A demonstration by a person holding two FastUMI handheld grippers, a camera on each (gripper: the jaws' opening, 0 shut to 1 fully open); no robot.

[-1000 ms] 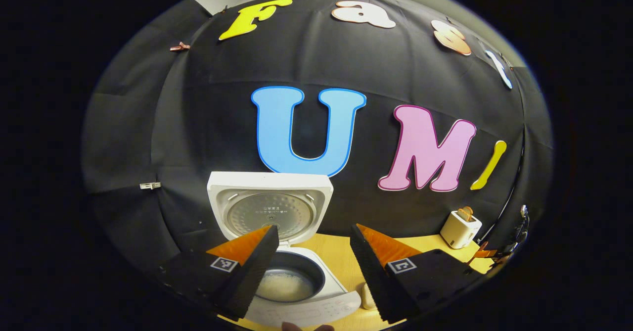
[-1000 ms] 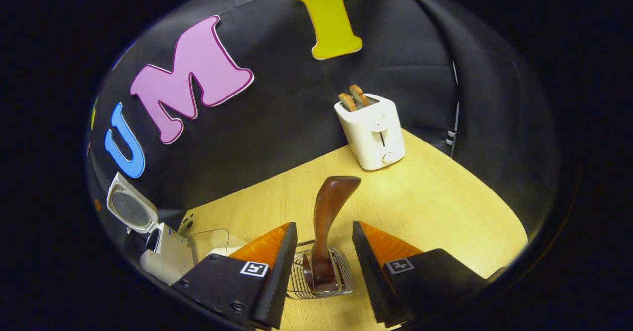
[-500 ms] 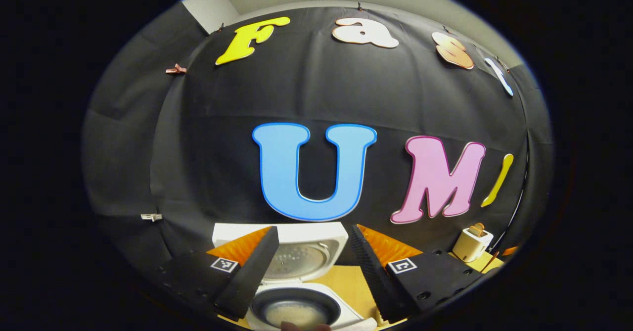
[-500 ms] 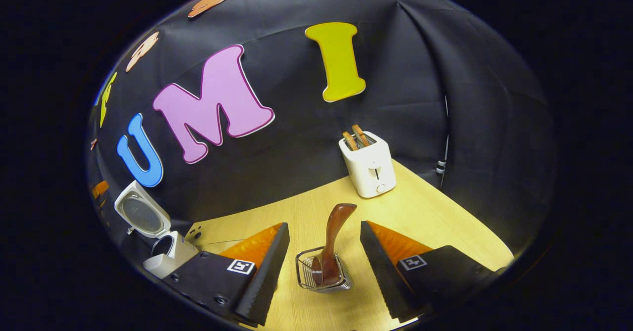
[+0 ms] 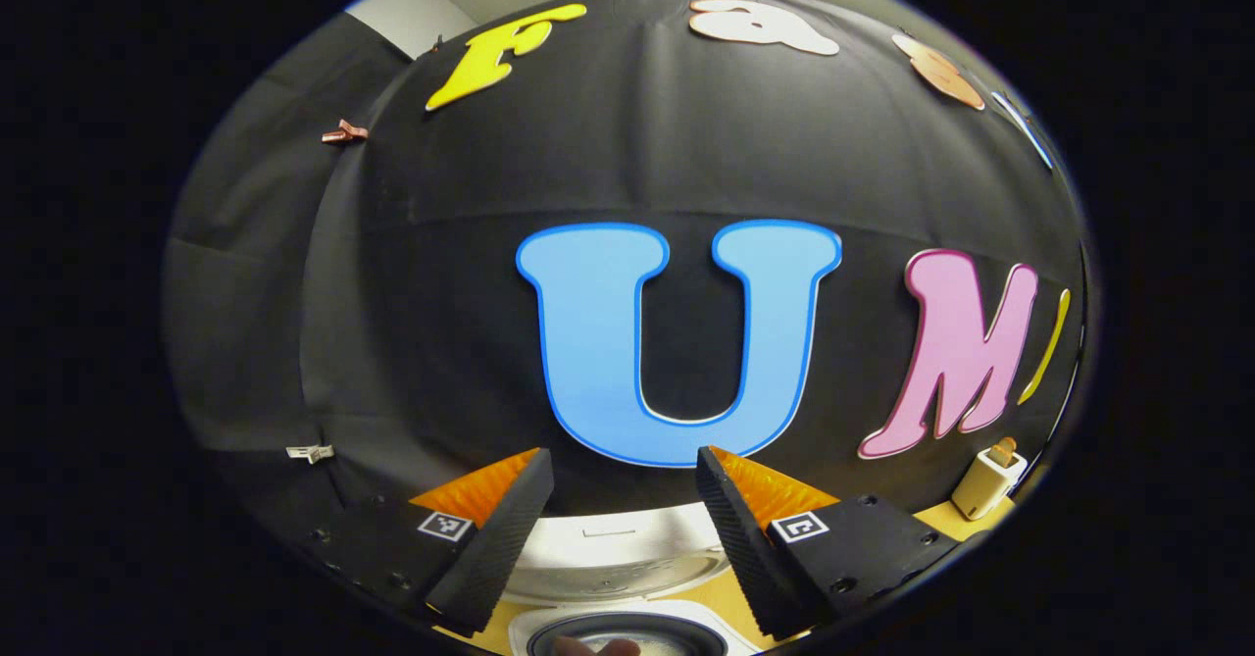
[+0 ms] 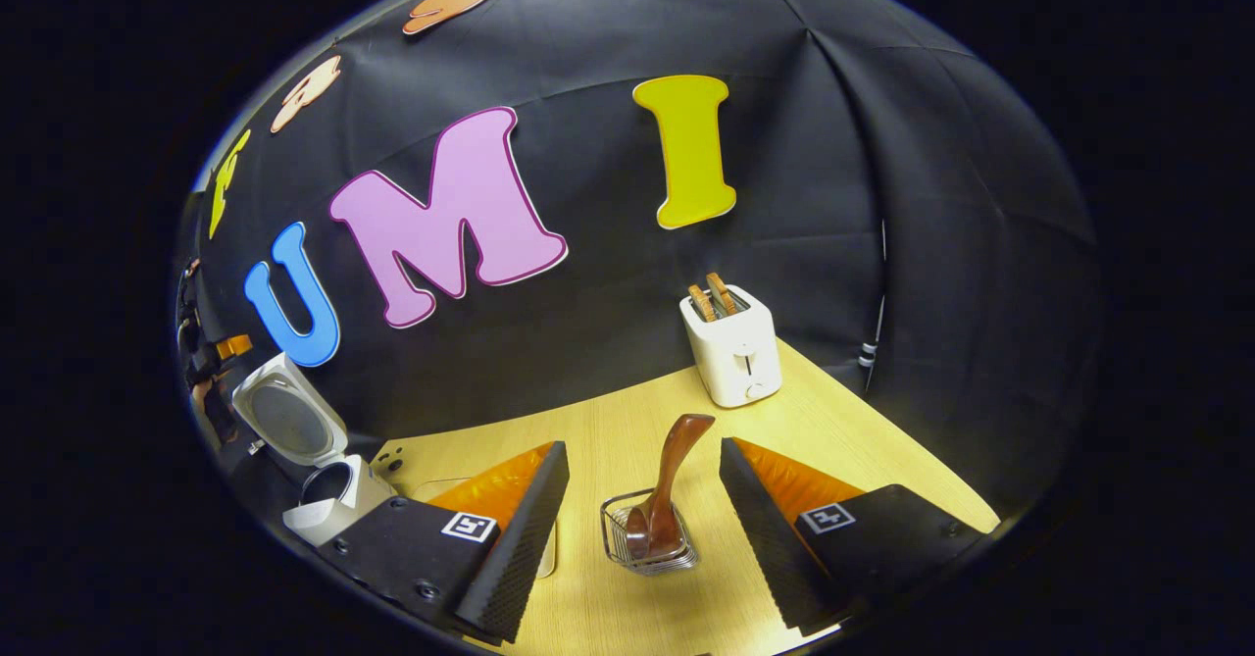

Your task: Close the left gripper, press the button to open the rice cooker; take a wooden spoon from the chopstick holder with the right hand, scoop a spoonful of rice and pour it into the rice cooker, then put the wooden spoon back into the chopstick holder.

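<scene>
Right now the wooden spoon (image 6: 665, 487) stands bowl-down in the wire chopstick holder (image 6: 649, 546), straight ahead of my right gripper (image 6: 642, 517) and between its two fingers, though a little beyond their tips and not touched by either. Its long axis runs nearly upright, the handle leaning toward the far right, toward the white toaster (image 6: 733, 347) at the back of the table (image 6: 833, 430). Those fingers stand wide apart and hold nothing. My left gripper (image 5: 620, 529) is likewise wide and empty, raised over the rice cooker (image 5: 613, 560), whose lid stands open; only the lid's edge and the rim of the dark pot show low between the fingers. In the right gripper view the cooker (image 6: 312, 460) sits far off to the left by the cloth wall. The right hand is plainly the one placed for the spoon. From how things lie, I judge the spoon is back in its holder and little remains.
</scene>
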